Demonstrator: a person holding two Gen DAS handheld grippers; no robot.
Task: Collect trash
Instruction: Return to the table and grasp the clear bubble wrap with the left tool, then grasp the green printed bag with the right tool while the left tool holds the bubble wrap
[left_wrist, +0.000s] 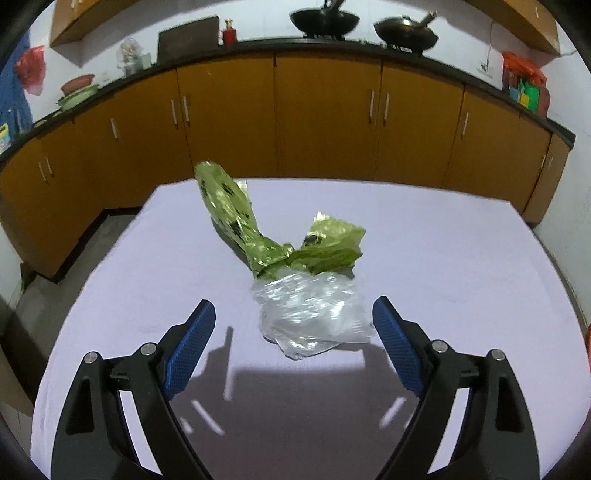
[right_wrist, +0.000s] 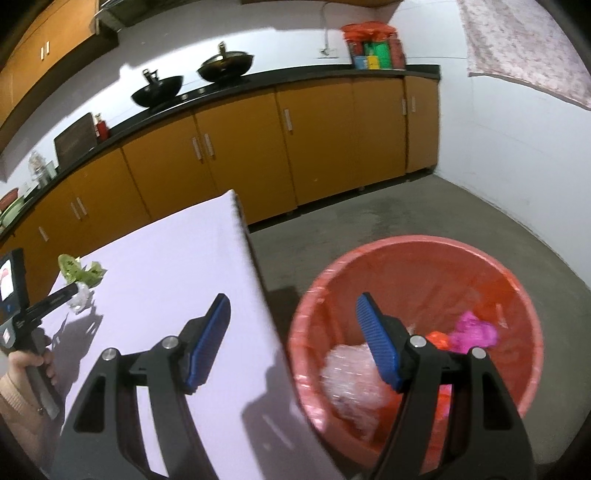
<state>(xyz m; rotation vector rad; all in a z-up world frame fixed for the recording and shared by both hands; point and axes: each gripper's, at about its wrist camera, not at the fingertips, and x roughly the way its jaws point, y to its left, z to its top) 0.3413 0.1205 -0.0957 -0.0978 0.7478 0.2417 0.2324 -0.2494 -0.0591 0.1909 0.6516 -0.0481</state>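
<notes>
A crumpled clear plastic bag lies on the white table, with a green plastic wrapper just behind it. My left gripper is open, its blue fingers on either side of the clear bag, not touching it. In the right wrist view both pieces show small at the far left, the wrapper and the bag, with the left gripper beside them. My right gripper is open and empty, over the table's right edge and the rim of a red bin on the floor. The bin holds clear plastic and pink trash.
Orange cabinets under a black counter run behind the table, with two woks on top. The grey floor lies open beyond the bin, bounded by a white wall at right.
</notes>
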